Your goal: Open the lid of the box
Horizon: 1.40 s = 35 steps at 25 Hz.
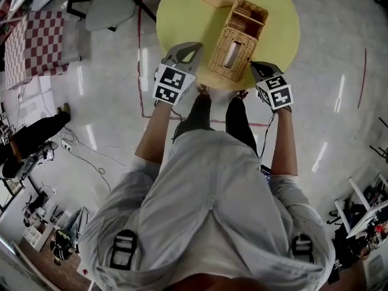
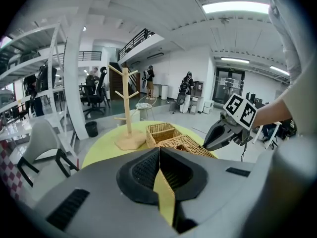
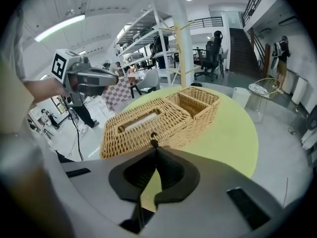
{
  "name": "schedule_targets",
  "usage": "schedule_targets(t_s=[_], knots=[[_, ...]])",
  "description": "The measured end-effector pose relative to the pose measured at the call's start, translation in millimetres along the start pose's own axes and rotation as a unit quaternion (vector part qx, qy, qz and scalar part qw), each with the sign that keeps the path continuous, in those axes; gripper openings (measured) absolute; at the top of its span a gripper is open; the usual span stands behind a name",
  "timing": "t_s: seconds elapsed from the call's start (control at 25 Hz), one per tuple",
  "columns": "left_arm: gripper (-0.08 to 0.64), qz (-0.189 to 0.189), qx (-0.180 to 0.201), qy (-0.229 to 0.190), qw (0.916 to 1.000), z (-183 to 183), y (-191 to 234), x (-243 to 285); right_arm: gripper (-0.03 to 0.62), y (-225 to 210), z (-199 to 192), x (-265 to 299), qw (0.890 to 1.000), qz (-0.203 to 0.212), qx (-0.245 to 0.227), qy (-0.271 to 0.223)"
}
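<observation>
A long wicker box [image 1: 238,40] lies on the round yellow table [image 1: 182,17]. Its near part has a lid with a slot [image 3: 141,120], and its far end is an open compartment [image 3: 198,99]. My right gripper [image 3: 155,148] is at the box's near right side, jaws closed, its tips pinching a small dark clasp [image 3: 154,142] at the lid's edge. In the head view the right gripper [image 1: 257,68] touches the box's near corner. My left gripper [image 1: 193,48] hovers left of the box over the table edge, shut and holding nothing; its own view shows the left gripper [image 2: 159,150] with its pads together.
A wooden mug tree [image 2: 128,108] stands on the table beyond the box. A grey chair [image 1: 109,5] and a red-checked cloth [image 1: 36,44] are to the left on the floor. Red tape lines [image 1: 139,35] mark the floor. Shelving and people stand far off.
</observation>
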<state>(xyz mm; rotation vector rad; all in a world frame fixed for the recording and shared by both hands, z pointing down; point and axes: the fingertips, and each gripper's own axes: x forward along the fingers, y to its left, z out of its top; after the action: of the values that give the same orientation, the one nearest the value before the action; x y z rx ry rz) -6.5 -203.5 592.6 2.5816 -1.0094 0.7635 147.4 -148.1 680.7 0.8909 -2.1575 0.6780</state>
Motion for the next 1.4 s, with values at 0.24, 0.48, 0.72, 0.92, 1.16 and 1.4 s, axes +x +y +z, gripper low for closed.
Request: schedule_targets(t_s=[0.24,0.48,0.72,0.92,1.16,1.4], knots=[[0.030,-0.005,0.004,-0.021,0.9998,20.1,4.9,-18.0,0.023,2.6,26.8,-24.3,1.000,-0.009,-0.008,-0.020],[0.031,-0.007,0.008,-0.048,0.9988,32.9,21.3,-36.3,0.023,14.8,72.7,-36.0,0.998,-0.029,-0.039,-0.040],[0.031,0.004,0.005,-0.056,0.9984,29.1,43.4,-56.8,0.023,26.1,121.5,-41.2,0.996,-0.040,-0.044,-0.072],[0.030,0.020,-0.005,-0.060,0.9980,20.2,73.9,-77.3,0.023,53.5,170.1,-20.1,0.993,-0.034,-0.055,-0.097],[0.031,0.035,-0.014,-0.058,0.9976,10.3,94.0,-92.1,0.023,73.5,194.2,10.2,0.994,-0.018,-0.063,-0.092],[0.031,0.051,-0.032,-0.057,0.9965,-1.9,116.8,-102.0,0.023,86.1,201.7,56.9,0.994,-0.001,-0.092,-0.062]])
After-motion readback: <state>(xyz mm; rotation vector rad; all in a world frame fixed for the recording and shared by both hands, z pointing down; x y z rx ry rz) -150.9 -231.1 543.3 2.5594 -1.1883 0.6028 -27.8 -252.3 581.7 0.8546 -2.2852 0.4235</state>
